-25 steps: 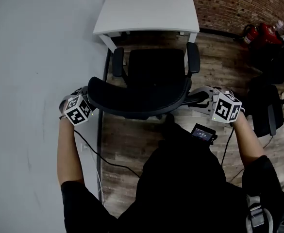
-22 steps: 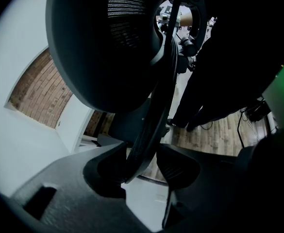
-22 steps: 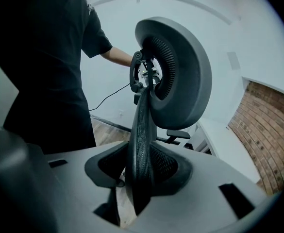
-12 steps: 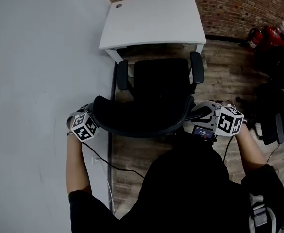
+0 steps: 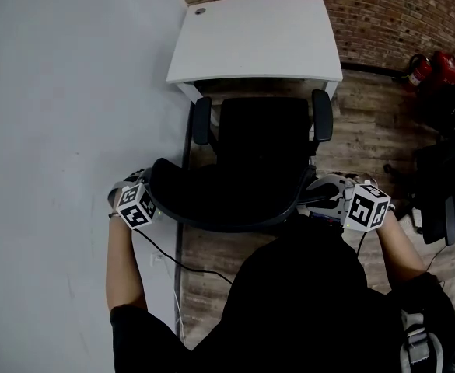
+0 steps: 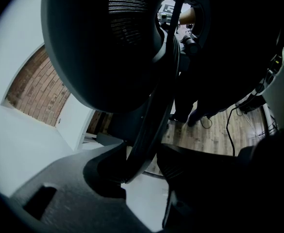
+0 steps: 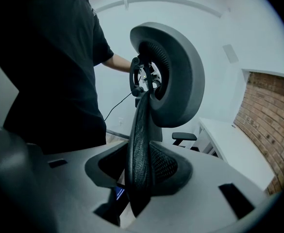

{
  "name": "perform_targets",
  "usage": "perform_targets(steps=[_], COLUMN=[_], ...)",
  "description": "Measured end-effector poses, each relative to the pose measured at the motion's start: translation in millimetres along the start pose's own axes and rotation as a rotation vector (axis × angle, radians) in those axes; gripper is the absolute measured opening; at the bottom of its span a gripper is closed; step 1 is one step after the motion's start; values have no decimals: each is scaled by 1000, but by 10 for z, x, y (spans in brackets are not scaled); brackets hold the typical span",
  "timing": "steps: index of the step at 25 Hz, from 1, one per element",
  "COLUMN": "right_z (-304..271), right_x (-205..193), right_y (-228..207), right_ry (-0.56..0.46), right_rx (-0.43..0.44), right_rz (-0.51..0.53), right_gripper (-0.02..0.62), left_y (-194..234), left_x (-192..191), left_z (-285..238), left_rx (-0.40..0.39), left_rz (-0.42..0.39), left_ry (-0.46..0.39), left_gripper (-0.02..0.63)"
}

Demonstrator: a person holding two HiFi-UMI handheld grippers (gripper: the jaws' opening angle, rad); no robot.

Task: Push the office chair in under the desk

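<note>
Two handheld grippers held an office chair [image 5: 258, 130] from behind, seen from above. The left gripper [image 5: 154, 199] was clamped on the left rim of the curved black backrest [image 5: 227, 200]. The right gripper [image 5: 314, 194] was clamped on the right rim, w/ the mesh edge pinched between its jaws.

The chair faced a white desk [image 5: 254, 37] set against a brick wall [image 5: 398, 6], w/ a pale wall [image 5: 64, 130] close on the left. The seat front & both armrests [image 5: 202, 120] sat just at the desk's near edge. So the chair was lined up but not yet tucked under, w/ most of the seat out over the wood floor [image 5: 211, 255].

Judgement: the step in hand was the forward push. To do it well, both sides should press evenly so the chair rolls straight & doesn't twist toward the pale wall. The armrests looked likely to meet the desk front or legs, so go slow & watch clearance. Whether they'd fit under the top couldn't be told from above. A cable [image 5: 165, 255] trailed from the left gripper, behind the chair.

Containers: none made out, so no contents to report. A red fire extinguisher [image 5: 447, 64] & another chair [image 5: 437, 193] stood well apart on the right.
</note>
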State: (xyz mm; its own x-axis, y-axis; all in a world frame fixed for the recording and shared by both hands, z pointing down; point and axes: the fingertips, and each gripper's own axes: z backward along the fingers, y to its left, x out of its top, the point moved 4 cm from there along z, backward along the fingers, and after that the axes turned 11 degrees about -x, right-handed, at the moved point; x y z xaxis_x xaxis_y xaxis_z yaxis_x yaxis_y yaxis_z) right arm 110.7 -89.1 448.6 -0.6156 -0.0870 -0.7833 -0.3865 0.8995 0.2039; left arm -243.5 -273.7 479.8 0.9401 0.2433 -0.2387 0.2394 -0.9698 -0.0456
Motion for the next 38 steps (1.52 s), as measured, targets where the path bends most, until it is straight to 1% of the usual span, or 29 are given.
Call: perform_targets(steps=[7, 16, 24, 32, 36, 38], right_z=[-57, -134, -246, -375, -640, -681], right_x=[-55, -159, -183, -200, -182, -185], right_y=[-191, -600, -924, -1286, -1476, -1551], right_ry=[-3, -42, -57, -54, -46, -39], right_rx=[6, -63, -91, -131, -138, -142], right_rz=[-21, -8, 0, -12, -19, -22], right_gripper=[131, 132, 133, 138, 137, 137], left_y=[233, 617, 976, 1415, 1748, 1850], left_x=[-44, -20, -50, 1, -145, -166], left_z=[-73, -146, -174, -153, -225, -241], left_rx=[9, 52, 42, 59, 60, 62], left_rz=[17, 46, 57, 29, -12, -25], left_ry=[19, -5, 7, -13, -40, -46], left_gripper=[196, 201, 202, 202, 202, 202])
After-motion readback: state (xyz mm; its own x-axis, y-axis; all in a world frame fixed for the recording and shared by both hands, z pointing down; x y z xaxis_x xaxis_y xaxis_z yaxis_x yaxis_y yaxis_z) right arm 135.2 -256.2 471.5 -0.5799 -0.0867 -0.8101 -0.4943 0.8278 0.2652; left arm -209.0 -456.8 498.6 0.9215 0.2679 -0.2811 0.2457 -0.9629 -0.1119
